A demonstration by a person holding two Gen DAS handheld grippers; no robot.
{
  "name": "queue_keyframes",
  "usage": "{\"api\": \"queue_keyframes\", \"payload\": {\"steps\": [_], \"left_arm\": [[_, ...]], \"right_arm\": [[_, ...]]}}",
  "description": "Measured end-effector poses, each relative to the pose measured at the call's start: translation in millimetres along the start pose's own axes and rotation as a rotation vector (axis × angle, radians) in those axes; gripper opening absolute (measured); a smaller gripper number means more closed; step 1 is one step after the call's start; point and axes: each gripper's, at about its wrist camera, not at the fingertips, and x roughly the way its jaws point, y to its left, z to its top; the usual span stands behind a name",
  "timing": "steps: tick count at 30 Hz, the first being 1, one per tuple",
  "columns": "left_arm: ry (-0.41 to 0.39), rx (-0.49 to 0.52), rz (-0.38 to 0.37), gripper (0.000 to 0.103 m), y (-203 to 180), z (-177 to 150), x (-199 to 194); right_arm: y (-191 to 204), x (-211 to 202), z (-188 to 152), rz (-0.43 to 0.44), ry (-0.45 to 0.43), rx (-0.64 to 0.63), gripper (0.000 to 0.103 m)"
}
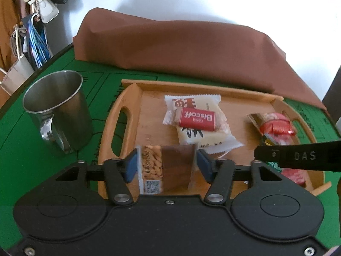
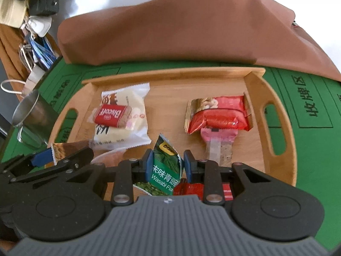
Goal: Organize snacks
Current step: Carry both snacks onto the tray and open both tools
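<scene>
A wooden tray (image 1: 132, 93) (image 2: 283, 162) lies on the green mat. My left gripper (image 1: 167, 164) is shut on a brown almond snack packet (image 1: 168, 168) over the tray's near left part; the packet also shows in the right wrist view (image 2: 64, 147). My right gripper (image 2: 165, 166) is shut on a green wasabi pea packet (image 2: 164, 166) over the tray's near edge. In the tray lie a red Biscoff biscuit (image 1: 197, 119) (image 2: 109, 115) on a white packet (image 1: 204, 136) (image 2: 125, 132), red packets (image 2: 219, 115) (image 1: 275, 125), and a pink bar (image 2: 219, 143).
A steel mug (image 1: 59, 108) (image 2: 29, 119) stands on the mat left of the tray. A brown cloth-covered bulk (image 1: 181, 47) (image 2: 181, 27) lies behind the tray. Bags and cables (image 1: 32, 42) hang at the far left. The right gripper's arm (image 1: 298, 155) crosses the tray's right side.
</scene>
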Motion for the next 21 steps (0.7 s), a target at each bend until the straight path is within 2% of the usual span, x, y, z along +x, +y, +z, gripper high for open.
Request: {"api": "queue_keyframes", "payload": {"steps": [11, 13, 14, 15, 16, 21], "left_arm": [[-0.002, 0.043, 0.001, 0.051, -6, -8, 2], [-0.01, 0.057, 0.001, 0.055, -9, -10, -1], [-0.015, 0.063, 0.001, 0.057, -10, -10, -2], [-0.019, 0.069, 0.002, 0.062, -10, -11, -4], [-0.025, 0.074, 0.004, 0.069, -11, -12, -7], [-0.05, 0.093, 0.01, 0.084, -9, -17, -20]], "right_arm": [[3, 14, -6, 0.011, 0.023, -0.008, 0.037], [3, 13, -7, 0.01, 0.012, -0.01, 0.045], [3, 13, -8, 0.007, 0.007, -0.012, 0.053], [3, 12, -8, 0.009, 0.001, -0.017, 0.056], [3, 11, -9, 0.013, -0.004, -0.021, 0.058], [3, 0, -15, -0.003, -0.021, -0.04, 0.065]]}}
